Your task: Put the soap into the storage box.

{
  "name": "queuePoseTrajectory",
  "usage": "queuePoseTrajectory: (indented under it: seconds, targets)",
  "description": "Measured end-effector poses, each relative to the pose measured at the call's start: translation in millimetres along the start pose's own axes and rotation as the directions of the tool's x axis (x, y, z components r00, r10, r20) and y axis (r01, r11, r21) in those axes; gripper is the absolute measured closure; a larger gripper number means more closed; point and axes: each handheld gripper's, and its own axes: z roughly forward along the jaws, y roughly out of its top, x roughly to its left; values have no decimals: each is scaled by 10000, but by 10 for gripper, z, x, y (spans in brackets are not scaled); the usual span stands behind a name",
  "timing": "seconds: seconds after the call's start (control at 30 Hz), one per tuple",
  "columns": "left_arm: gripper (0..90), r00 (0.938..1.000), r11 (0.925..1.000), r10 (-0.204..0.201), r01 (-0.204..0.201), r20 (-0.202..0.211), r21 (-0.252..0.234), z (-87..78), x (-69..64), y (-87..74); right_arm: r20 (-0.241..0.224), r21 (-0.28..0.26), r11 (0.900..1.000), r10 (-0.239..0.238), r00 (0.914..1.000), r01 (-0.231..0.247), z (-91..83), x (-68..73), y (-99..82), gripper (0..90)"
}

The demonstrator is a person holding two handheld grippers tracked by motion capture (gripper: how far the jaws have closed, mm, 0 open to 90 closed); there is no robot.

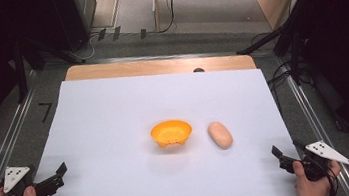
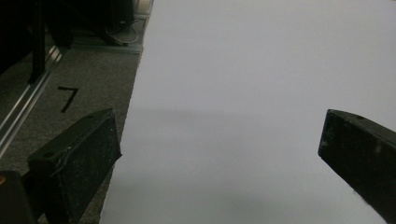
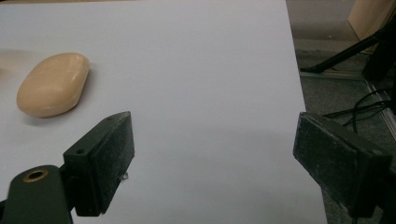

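An orange bowl [image 1: 171, 132] sits near the middle of the white sheet [image 1: 114, 115]. Just right of it lies a tan, oval bread roll [image 1: 220, 134], which also appears at the upper left of the right gripper view [image 3: 53, 84]. My left gripper [image 1: 60, 175] rests at the sheet's front left edge, held in a hand; its jaws stand wide apart with nothing between them [image 2: 219, 144]. My right gripper [image 1: 279, 157] sits at the front right edge, also open and empty [image 3: 212, 154], well short of the roll.
The sheet covers a wooden table [image 1: 158, 65] whose far edge shows. Metal rails [image 1: 10, 133] run along both sides on grey carpet. Black stands and cables [image 1: 282, 44] crowd the far right; a black tape mark [image 2: 67, 98] lies left of the sheet.
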Motion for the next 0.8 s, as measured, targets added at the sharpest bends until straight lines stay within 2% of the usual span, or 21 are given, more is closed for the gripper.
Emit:
queuePoseTrajectory:
  seconds: [0.17,0.3,0.4,0.5,0.67,0.7,0.8]
  targets:
    - [0,10000,10000,-14,14,-23,-25,-7,-2,-2,88,2,10000,40,10000,-40,1,1,-1,129]
    - [0,10000,10000,-1,1,-28,-16,-3,-4,-2,177,38,9999,-119,9998,118,4,18,1,129]
    - [0,10000,10000,-33,32,-63,-35,-7,-3,-3,310,-145,9997,-207,9993,211,-16,33,0,177]
    - [0,10000,10000,-32,31,-69,-47,-9,-1,-3,302,-123,9995,-297,9991,301,-16,42,2,163]
    - [0,10000,10000,-26,25,-76,-69,-11,1,-4,596,81,9993,-366,9976,362,0,62,19,133]
    - [0,10000,10000,-23,23,-74,-66,-11,1,-4,574,77,9990,-449,9973,445,-2,70,21,131]
    - [0,10000,10000,7,-7,-46,-59,-7,-6,-4,919,78,9967,-809,9925,805,-21,108,29,129]
